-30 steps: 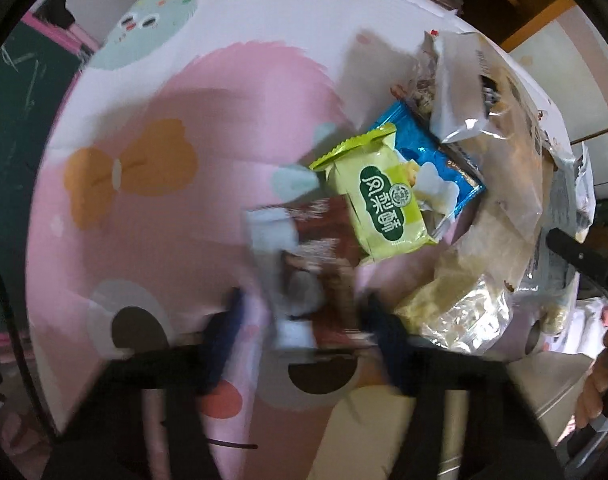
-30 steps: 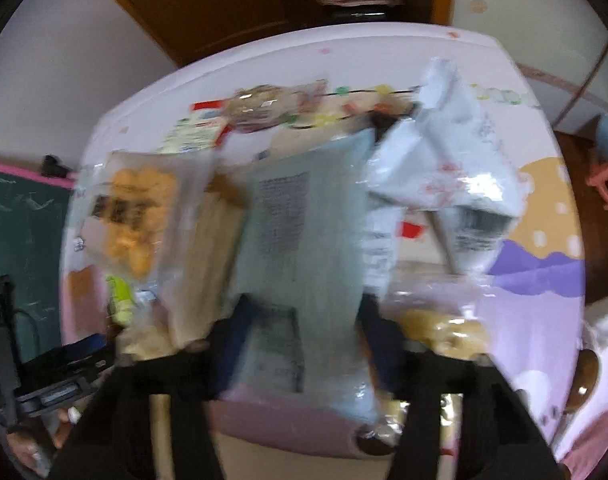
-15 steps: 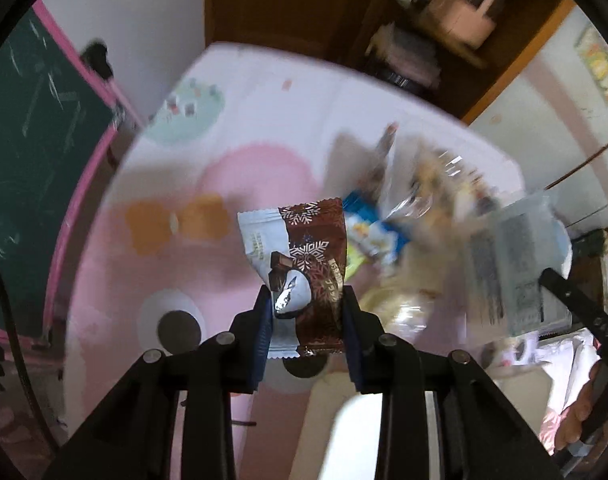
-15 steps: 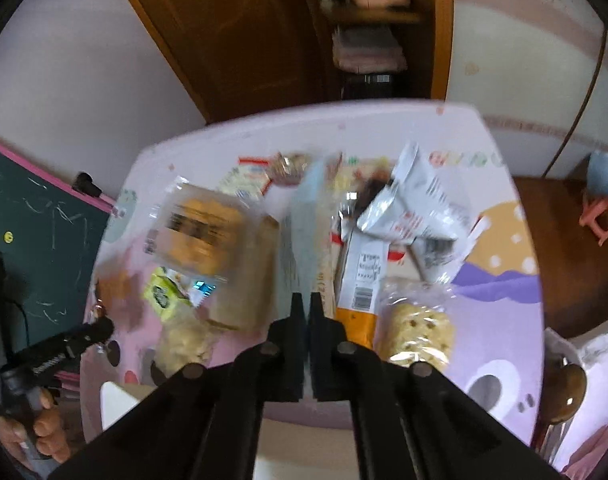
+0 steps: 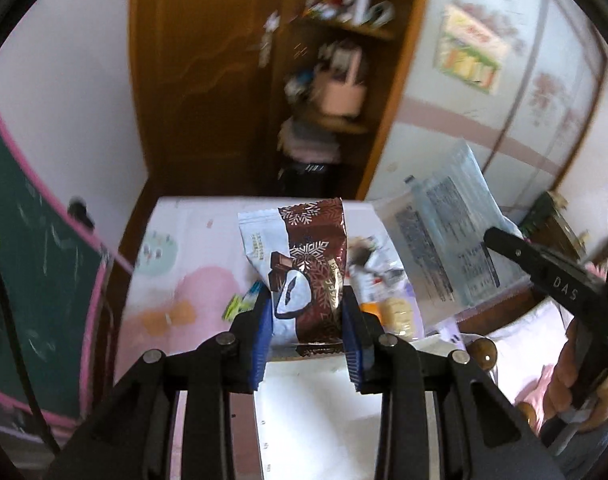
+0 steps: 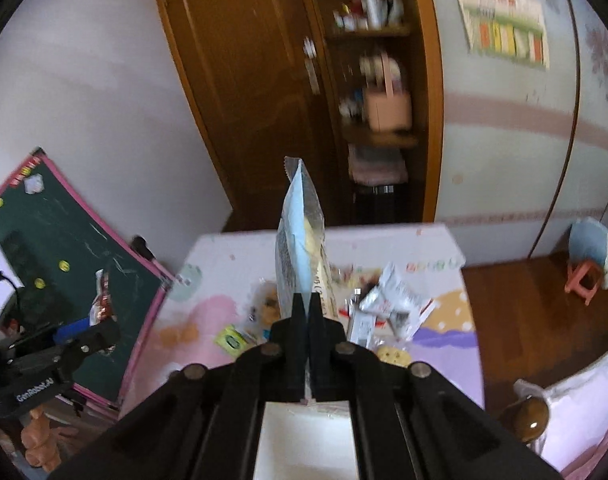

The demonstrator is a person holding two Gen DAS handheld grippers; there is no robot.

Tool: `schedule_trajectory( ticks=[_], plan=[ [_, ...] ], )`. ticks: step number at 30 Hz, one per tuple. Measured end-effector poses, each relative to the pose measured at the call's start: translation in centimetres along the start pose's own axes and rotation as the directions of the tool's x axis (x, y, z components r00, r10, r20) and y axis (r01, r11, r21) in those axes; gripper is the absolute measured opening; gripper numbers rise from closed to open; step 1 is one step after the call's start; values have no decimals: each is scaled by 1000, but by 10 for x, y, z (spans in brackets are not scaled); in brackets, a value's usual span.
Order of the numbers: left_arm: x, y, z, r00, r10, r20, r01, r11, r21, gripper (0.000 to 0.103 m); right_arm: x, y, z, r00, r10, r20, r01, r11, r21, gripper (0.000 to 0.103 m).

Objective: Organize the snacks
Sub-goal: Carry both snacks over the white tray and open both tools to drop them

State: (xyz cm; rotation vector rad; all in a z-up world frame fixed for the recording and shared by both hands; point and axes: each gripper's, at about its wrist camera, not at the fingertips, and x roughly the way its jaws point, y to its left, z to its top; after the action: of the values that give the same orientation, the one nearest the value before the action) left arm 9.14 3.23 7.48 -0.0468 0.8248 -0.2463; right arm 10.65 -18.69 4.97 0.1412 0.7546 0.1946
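Observation:
In the left wrist view my left gripper (image 5: 306,312) is shut on a brown and white snack packet (image 5: 304,264), held upright above the pastel-patterned table (image 5: 192,280). In the right wrist view my right gripper (image 6: 304,304) is shut on a pale blue packet (image 6: 300,240), seen edge-on and standing up from the jaws. Each view shows the other gripper: the right gripper (image 5: 544,276) with the blue packet (image 5: 444,232), and the left gripper (image 6: 84,336) with the brown packet (image 6: 102,300). Several snacks lie on the table: a green-yellow packet (image 6: 232,340), a silver-white bag (image 6: 396,300) and a cookie bag (image 6: 392,354).
A white flat surface (image 6: 304,440) lies at the table's near edge under both grippers. A green chalkboard (image 6: 64,260) leans at the left. A wooden cabinet (image 6: 264,80) with shelves stands behind the table. A small stool (image 6: 588,276) stands on the wooden floor at the right.
Both grippers have lifted well above the table and tilted up, each carrying its packet. The right jaws closed flat on the blue packet. The snack pile now looks far below.

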Motion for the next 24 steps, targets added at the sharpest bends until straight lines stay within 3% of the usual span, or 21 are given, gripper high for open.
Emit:
schedule_trajectory(
  ticks=[5,12,17,24],
  plan=[
    [-42,-21,1,999,-16,28,13,997,75,30,-71,13,4,998,-6,59,10,998,-68,0],
    [-74,-46,-25,1000,9,5,-10,981,194,30,-114,28,-25,999,-47,6,48,977,-206,0],
    [-50,-44,-68,997,27,-66,-12,975,223,31,-98,24,-73,996,-45,-76,27,974,-224,0],
    [5,-40,-137,978,-18,-209,60,979,193,35,-35,3,-158,967,-43,-252,7,990,-142,1]
  ],
)
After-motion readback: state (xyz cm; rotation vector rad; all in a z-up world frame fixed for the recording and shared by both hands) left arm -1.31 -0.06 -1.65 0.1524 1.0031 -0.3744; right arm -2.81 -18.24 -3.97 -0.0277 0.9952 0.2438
